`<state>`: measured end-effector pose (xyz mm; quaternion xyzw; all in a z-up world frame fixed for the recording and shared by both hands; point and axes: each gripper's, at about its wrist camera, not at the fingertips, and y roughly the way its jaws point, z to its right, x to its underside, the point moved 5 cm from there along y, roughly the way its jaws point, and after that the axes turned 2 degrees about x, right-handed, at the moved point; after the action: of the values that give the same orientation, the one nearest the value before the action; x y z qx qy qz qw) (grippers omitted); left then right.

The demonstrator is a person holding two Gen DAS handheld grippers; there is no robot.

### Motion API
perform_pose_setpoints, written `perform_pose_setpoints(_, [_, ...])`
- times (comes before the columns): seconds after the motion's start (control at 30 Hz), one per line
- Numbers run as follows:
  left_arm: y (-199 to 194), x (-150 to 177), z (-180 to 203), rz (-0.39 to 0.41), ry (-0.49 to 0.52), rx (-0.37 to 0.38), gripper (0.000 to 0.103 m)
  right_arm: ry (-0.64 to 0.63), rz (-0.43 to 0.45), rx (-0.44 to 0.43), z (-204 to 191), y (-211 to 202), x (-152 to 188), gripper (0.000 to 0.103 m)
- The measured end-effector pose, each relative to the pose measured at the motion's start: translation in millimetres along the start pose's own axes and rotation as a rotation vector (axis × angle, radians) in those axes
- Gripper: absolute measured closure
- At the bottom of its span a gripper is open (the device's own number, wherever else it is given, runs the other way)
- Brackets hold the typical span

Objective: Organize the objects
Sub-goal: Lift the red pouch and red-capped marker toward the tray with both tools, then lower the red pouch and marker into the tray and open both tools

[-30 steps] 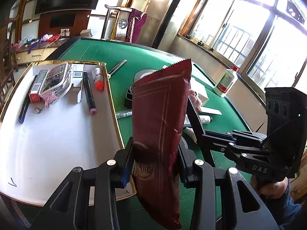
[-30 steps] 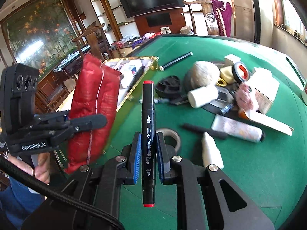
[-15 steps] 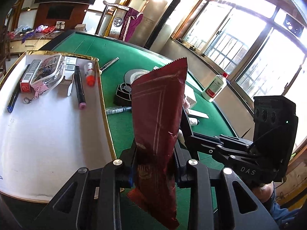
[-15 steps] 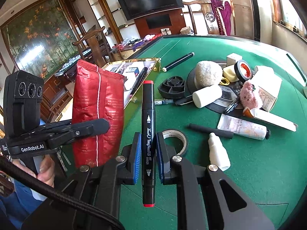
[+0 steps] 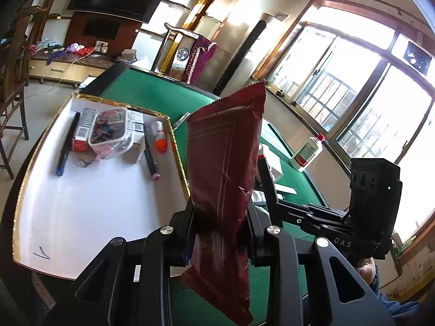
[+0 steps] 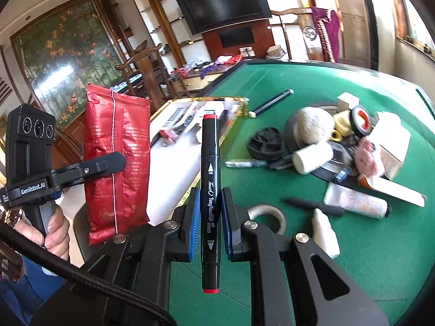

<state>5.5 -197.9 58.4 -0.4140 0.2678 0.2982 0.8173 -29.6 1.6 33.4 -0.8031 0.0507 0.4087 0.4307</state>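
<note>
My left gripper [image 5: 220, 225] is shut on the lower part of a dark red snack packet [image 5: 225, 149], which stands upright over the near right edge of the white gold-rimmed tray [image 5: 81, 212]. In the right wrist view the same packet [image 6: 117, 146] hangs at the left in the left gripper [image 6: 108, 163], held by a person's hand. My right gripper [image 6: 210, 212] is shut on a black marker with red ends [image 6: 210, 163], upright above the green table [image 6: 353, 258]. The tray holds pens, a clear pouch [image 5: 111, 130], a box and an orange-capped tube.
Loose items are piled on the green felt at the right: a white fluffy ball [image 6: 312, 127], a black tape dispenser [image 6: 266, 144], tape rolls, tubes and boxes. A tape ring [image 6: 267, 214] lies just beyond my right fingers. A white bottle [image 5: 307, 152] stands near the table's window-side edge.
The left gripper has carried the red packet up and sideways, so more of the tray and room shows behind it. The right gripper still grips the marker and has barely shifted.
</note>
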Motion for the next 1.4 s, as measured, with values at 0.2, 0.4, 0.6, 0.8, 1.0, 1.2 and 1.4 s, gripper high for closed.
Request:
perform_pose_setpoints(0.2, [-17.4, -8.3, -36.9, 0.005, -0.027, -0.074, 0.077, -0.005, -0.020, -0.050, -23.0, 22.6, -17.8, 0.090])
perform_pose_setpoints(0.4, [-20.8, -19.2, -78.5, -0.010, -0.075, -0.115, 0.077, 0.013, -0.071, -0.088, -40.7, 59.7, -27.4, 0.090])
perform_pose_setpoints(0.6, [-13.9, -28.7, -116.4, -0.053, -0.128, -0.149, 0.077, 0.031, -0.107, -0.103, -58.3, 91.3, -33.3, 0.090])
perform_pose_setpoints(0.8, [-5.1, -32.8, -148.6, -0.124, -0.175, -0.170, 0.077, 0.050, -0.163, -0.109, -76.4, 129.7, -34.9, 0.090])
perform_pose_setpoints(1.0, [1.5, -36.0, -156.9, -0.196, -0.172, -0.183, 0.077, 0.066, -0.219, -0.114, -92.0, 162.2, -28.2, 0.090])
perform_pose_setpoints(1.2, [19.1, -42.7, -164.7, -0.301, -0.152, -0.186, 0.077, 0.088, -0.263, -0.109, -101.3, 185.0, -22.1, 0.090])
perform_pose_setpoints(1.4, [32.6, -38.3, -180.3, -0.331, -0.166, -0.194, 0.077, 0.110, -0.280, -0.087, -102.7, 197.4, -18.4, 0.090])
